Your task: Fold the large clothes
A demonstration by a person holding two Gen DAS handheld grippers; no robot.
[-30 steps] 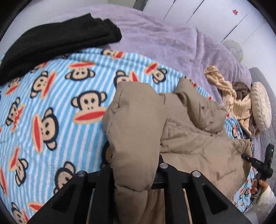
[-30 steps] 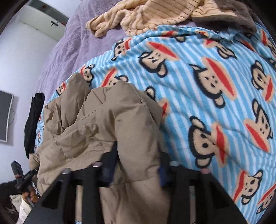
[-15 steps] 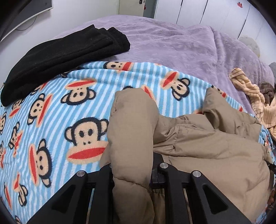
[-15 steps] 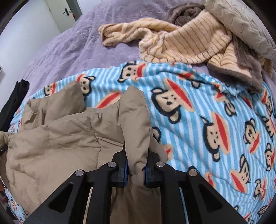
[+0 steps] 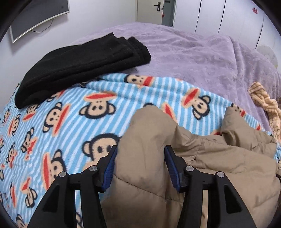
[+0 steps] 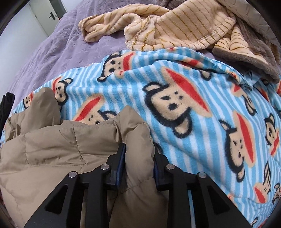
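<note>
A puffy tan jacket lies bunched on a blue striped monkey-print blanket. My left gripper points down over one padded fold. Its jaws are opening and stand wide, with the fold loose between the blue pads. In the right wrist view the jacket fills the lower left, on the same blanket. My right gripper still has a narrow fold squeezed between its pads, and its jaws are opening.
A folded black garment lies at the blanket's far left edge on a purple bedspread. A crumpled beige striped fleece garment lies beyond the blanket on the right. A wall screen and a door are behind the bed.
Both grippers have come down and forward, laying the jacket's folds on the blanket. The left jaws have spread wide off the fold. The right jaws have eased apart slightly.
</note>
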